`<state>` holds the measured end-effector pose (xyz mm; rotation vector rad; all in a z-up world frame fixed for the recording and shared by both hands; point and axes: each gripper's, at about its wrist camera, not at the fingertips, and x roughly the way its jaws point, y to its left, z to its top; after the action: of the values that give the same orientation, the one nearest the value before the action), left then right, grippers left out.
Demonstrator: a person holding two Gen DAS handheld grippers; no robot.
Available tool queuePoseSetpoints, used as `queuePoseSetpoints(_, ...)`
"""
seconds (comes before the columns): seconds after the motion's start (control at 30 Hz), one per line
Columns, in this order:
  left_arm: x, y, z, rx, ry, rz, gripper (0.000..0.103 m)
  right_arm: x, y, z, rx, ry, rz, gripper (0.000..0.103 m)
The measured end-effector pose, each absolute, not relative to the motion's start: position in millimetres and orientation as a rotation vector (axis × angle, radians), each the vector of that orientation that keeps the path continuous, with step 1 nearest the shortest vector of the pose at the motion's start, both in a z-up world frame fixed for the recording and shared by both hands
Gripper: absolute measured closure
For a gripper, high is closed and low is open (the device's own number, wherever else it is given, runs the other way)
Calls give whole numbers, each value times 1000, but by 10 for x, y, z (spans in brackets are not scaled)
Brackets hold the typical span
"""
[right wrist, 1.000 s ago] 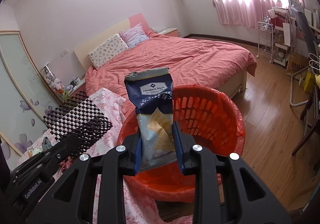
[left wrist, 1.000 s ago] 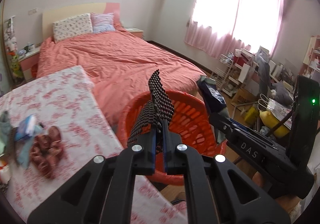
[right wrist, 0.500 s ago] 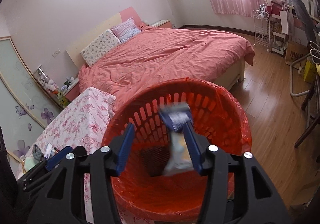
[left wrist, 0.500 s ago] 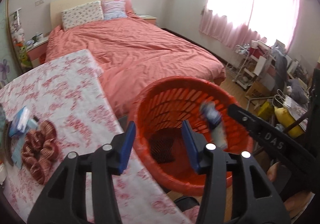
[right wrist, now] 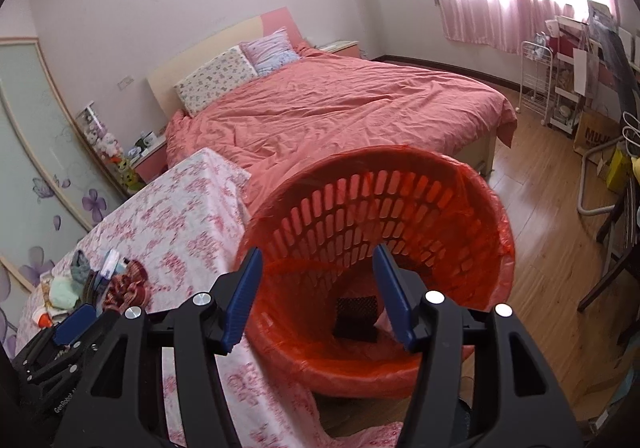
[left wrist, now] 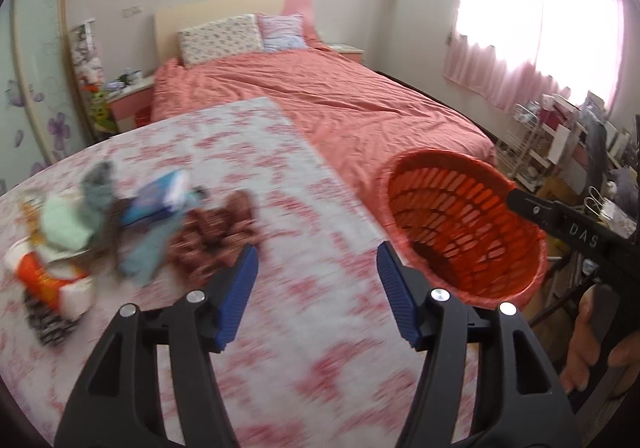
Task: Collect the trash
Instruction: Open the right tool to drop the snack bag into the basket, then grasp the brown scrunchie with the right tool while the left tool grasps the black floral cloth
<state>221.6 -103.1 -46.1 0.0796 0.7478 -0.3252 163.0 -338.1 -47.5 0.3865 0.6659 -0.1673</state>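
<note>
Both grippers now emptied: black mat [right wrist: 356, 318] lying in orange basket [right wrist: 472, 204] | left gripper [left wrist: 318, 288] swinging toward trash pile [left wrist: 120, 224] on surface [left wrist: 304, 312], jaws spread | right gripper [right wrist: 318, 294] hovering over basket, jaws parted, holding nothing

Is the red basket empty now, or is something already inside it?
Not empty. In the right wrist view a dark mesh-patterned piece lies on the bottom of the red basket.

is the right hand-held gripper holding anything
No, the right hand-held gripper is open with nothing between its fingers, above the orange basket.
</note>
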Motion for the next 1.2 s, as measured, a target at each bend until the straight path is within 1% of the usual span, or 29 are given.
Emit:
queuePoseSetpoints(0.37, 1923, 326, -455, -10, 734, -65, 40, 1718, -2475, -506, 272, 720, -32, 45)
queuePoseSetpoints(0.6, 1923, 1048, -577, -40, 753, 69, 39, 1843, -1907, -574, 201, 755, 54, 45)
queuePoseSetpoints(0.7, 1973, 1222, -626, -64, 772, 82, 39, 1938, -1697, -613, 176, 772, 85, 43)
queuePoseSetpoints(0.77, 2015, 1287, -667, -70, 787, 81, 38, 1999, -1592, -644, 166, 780, 101, 33)
queuePoseSetpoints(0.8, 2038, 1311, -697, -70, 796, 77, 37, 2038, -1536, -667, 158, 786, 105, 32)
queuePoseSetpoints(0.97, 2187, 1327, -845, -81, 838, 47, 34, 2224, -1363, -796, 131, 840, 115, 29)
queuePoseSetpoints(1.13, 2351, 1324, -964, -77, 882, 43, 34, 2408, -1266, -902, 131, 892, 108, 29)
queuePoseSetpoints(1.2, 2412, 1336, -976, -84, 884, 40, 36, 2462, -1241, -916, 131, 898, 101, 29)
